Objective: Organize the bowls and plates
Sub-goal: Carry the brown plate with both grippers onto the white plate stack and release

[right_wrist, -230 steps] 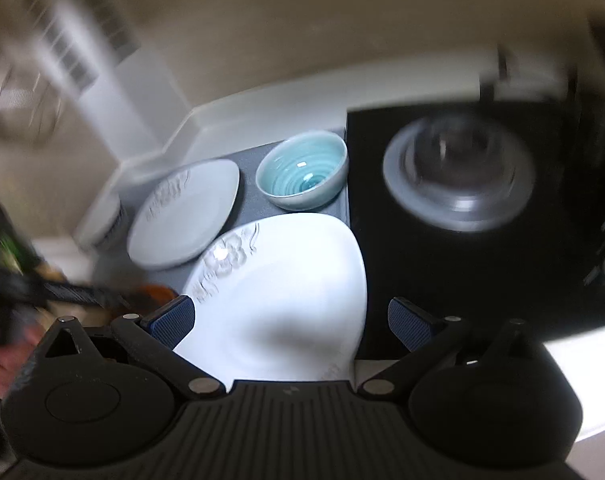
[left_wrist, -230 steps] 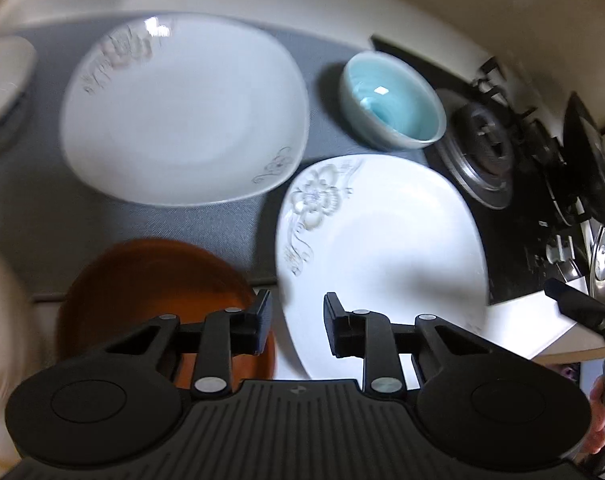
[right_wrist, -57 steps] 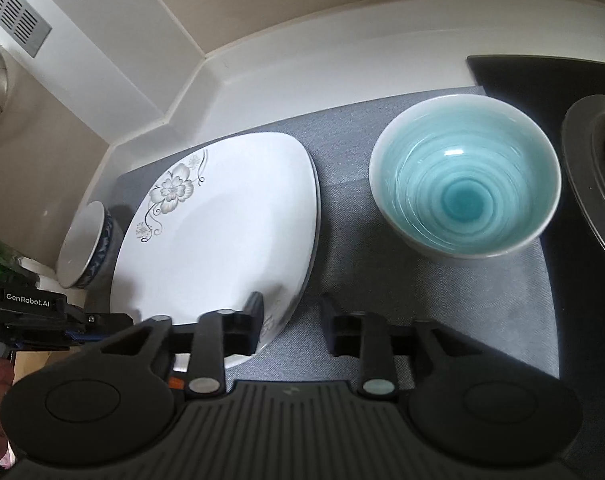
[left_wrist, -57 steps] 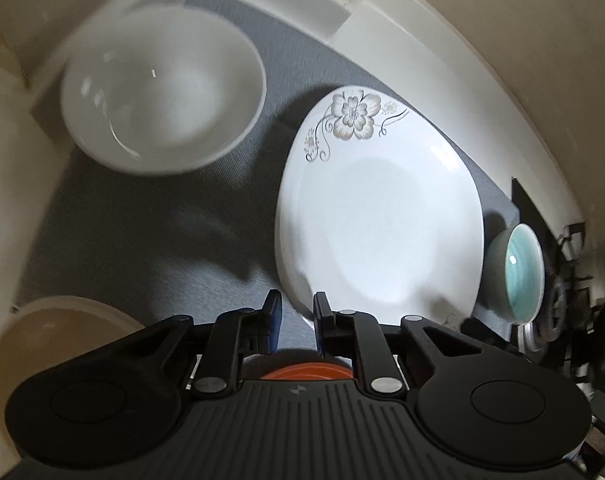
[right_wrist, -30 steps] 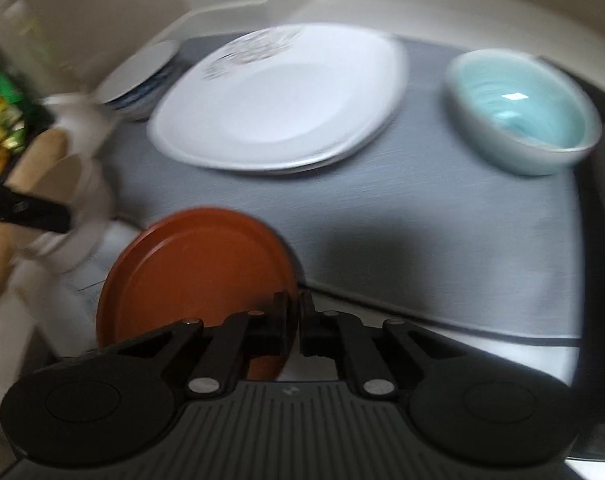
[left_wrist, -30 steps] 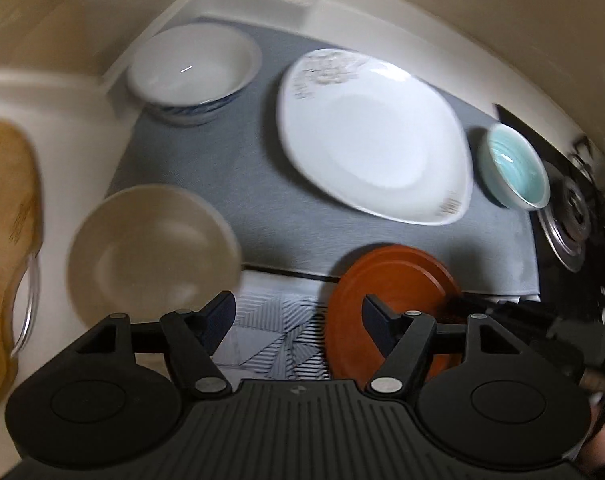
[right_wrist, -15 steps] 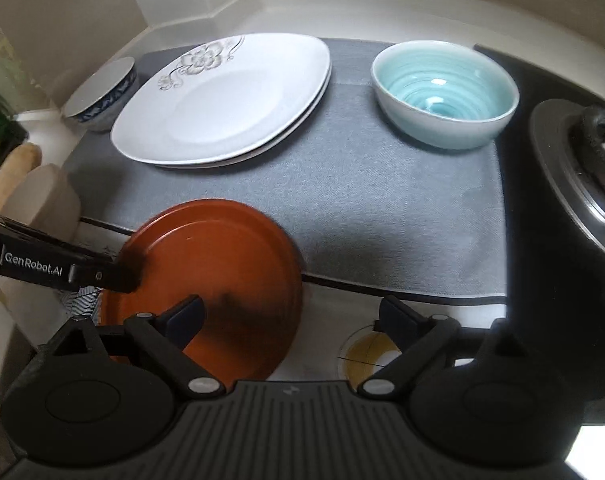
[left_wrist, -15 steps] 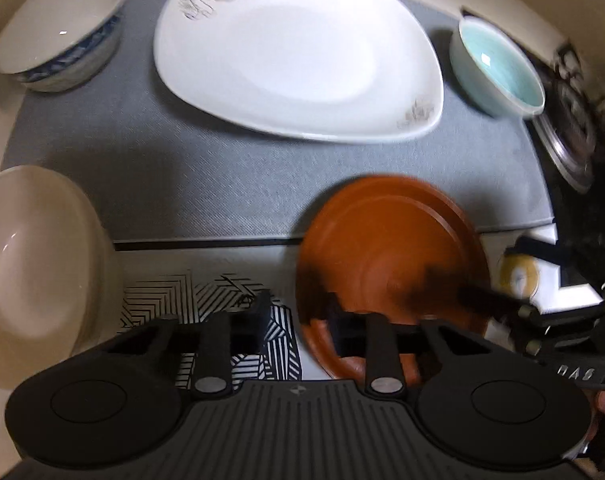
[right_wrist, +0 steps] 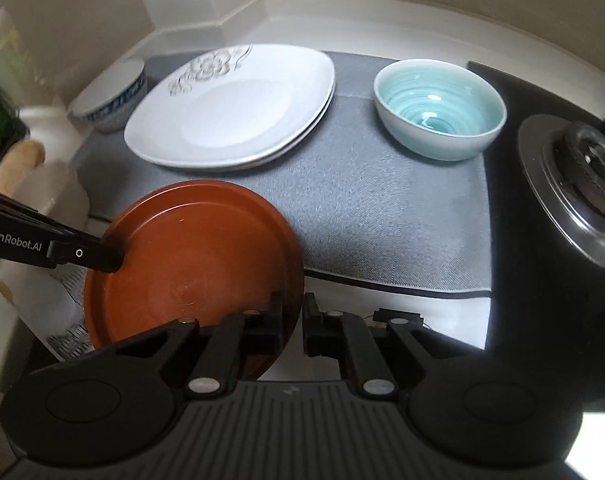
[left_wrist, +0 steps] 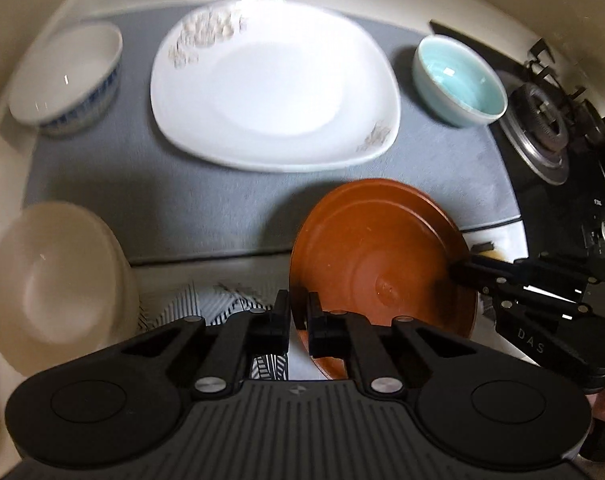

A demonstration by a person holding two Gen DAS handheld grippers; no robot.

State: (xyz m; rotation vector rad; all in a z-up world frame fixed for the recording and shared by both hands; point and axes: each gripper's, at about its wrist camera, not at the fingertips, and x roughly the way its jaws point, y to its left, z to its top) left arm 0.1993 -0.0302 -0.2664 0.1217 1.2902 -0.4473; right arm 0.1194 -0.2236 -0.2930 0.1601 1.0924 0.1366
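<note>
A brown round plate [left_wrist: 378, 256] is held above the counter's front edge by both grippers. My left gripper [left_wrist: 298, 322] is shut on its left rim. My right gripper [right_wrist: 292, 322] is shut on its right rim and shows in the left wrist view [left_wrist: 462, 270]. The plate also shows in the right wrist view [right_wrist: 190, 268], with the left gripper [right_wrist: 110, 258] at its left rim. Two stacked white floral plates [left_wrist: 270, 84] lie on the grey mat [left_wrist: 206, 204]. A light blue bowl [left_wrist: 460, 80] stands to their right, a blue-patterned white bowl [left_wrist: 66, 78] to their left.
A cream bowl [left_wrist: 54, 284] stands at the front left on the counter. A black gas stove [left_wrist: 554, 132] with burners is on the right. A striped cloth [left_wrist: 226, 300] lies under the grippers. White backsplash walls close the back.
My right gripper has closed on the brown plate's right rim. My left gripper has tightened on the left rim. The plate now hangs between both grippers, slightly further right.
</note>
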